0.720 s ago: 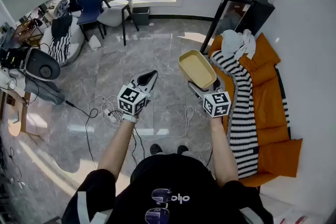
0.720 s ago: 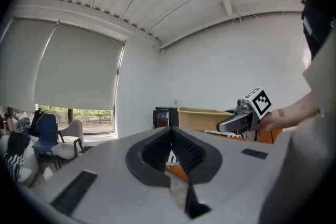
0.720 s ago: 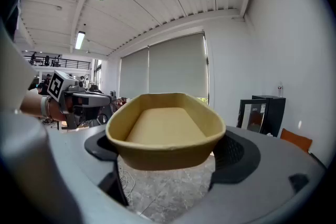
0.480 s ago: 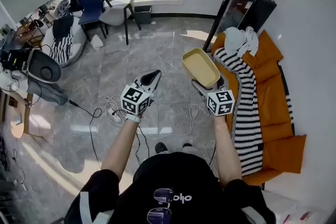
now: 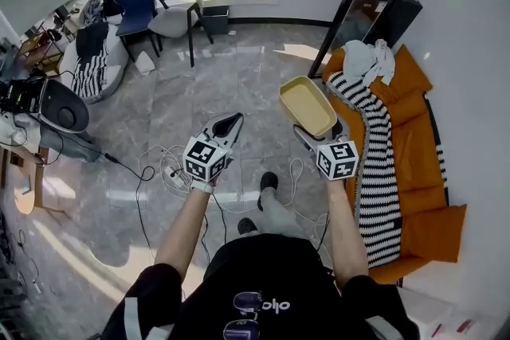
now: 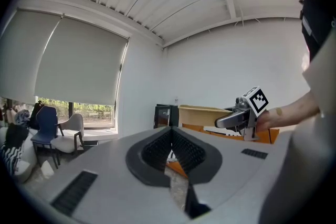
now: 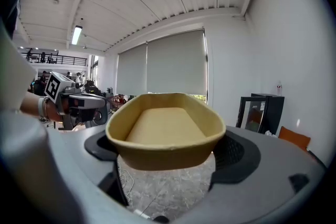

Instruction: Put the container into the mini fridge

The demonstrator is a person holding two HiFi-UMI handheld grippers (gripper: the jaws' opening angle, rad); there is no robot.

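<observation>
A tan oval container [image 5: 306, 105] hangs in the air over the grey tiled floor, with my right gripper [image 5: 317, 128] shut on its near end. In the right gripper view the container [image 7: 165, 131] fills the middle, empty inside, and the right gripper [image 7: 168, 153] clamps it between both pads. My left gripper [image 5: 230, 121] is held level to its left, shut and empty; in its own view the left gripper [image 6: 170, 135] has its pads meeting at the tips. The black mini fridge [image 5: 383, 0] stands at the far right wall with its glass door [image 5: 349, 21] swung open.
An orange sofa [image 5: 410, 139] with a striped blanket [image 5: 368, 139] and pale clothes [image 5: 368, 58] runs along the right wall, next to the fridge. Cables and a power strip [image 5: 169, 175] lie on the floor below the grippers. Chairs [image 5: 177, 5] stand by the window.
The person has stepped forward, one foot now showing ahead between the arms. Both grippers and the container have drifted slightly right, toward the sofa. The hold on the container is unchanged.
</observation>
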